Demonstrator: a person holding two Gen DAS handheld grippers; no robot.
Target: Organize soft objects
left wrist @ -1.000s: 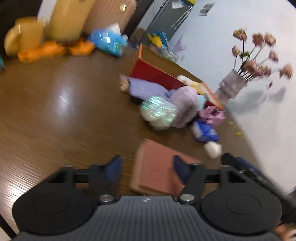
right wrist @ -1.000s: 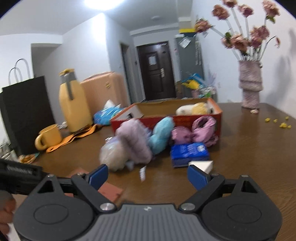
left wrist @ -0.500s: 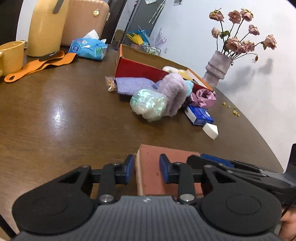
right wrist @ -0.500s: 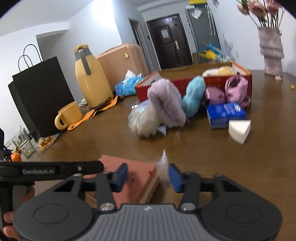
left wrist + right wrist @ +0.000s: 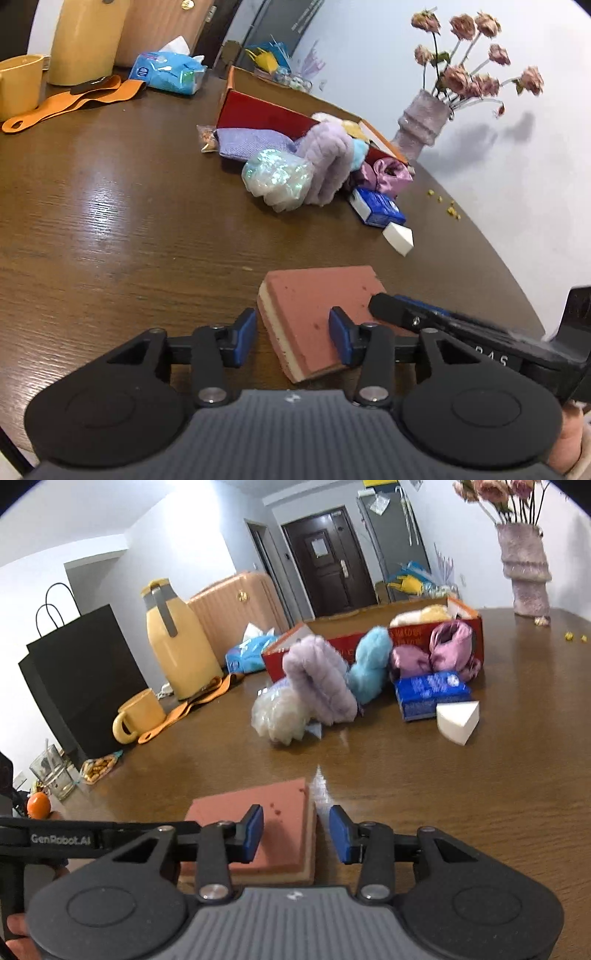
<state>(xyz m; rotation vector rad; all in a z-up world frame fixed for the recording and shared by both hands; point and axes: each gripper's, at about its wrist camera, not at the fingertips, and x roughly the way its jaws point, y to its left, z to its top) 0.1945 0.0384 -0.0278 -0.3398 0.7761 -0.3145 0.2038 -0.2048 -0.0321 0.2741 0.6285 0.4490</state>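
Wood worktop (image 5: 110, 206) is shown; the sponge (image 5: 317, 314) is straddled by both unclenched tools, left (image 5: 291, 334) and right (image 5: 295, 832). Closing together, it could be tugged apart.

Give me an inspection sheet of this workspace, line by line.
Surface: dark wood table, glossy.
Job's things: pink sponge flat near both grippers; red box holding plush; purple fluffy piece, teal one, iridescent bundle, white wedge sponge, blue packet outside it.
Clutter: yellow mug, yellow jug, tissue pack, orange strap, snack bag.
Grippers: left gripper and right gripper both open, each straddling a sponge edge.
Cables: nothing seen.
Surroundings: flower vase, black paper bag, suitcase, dark door.
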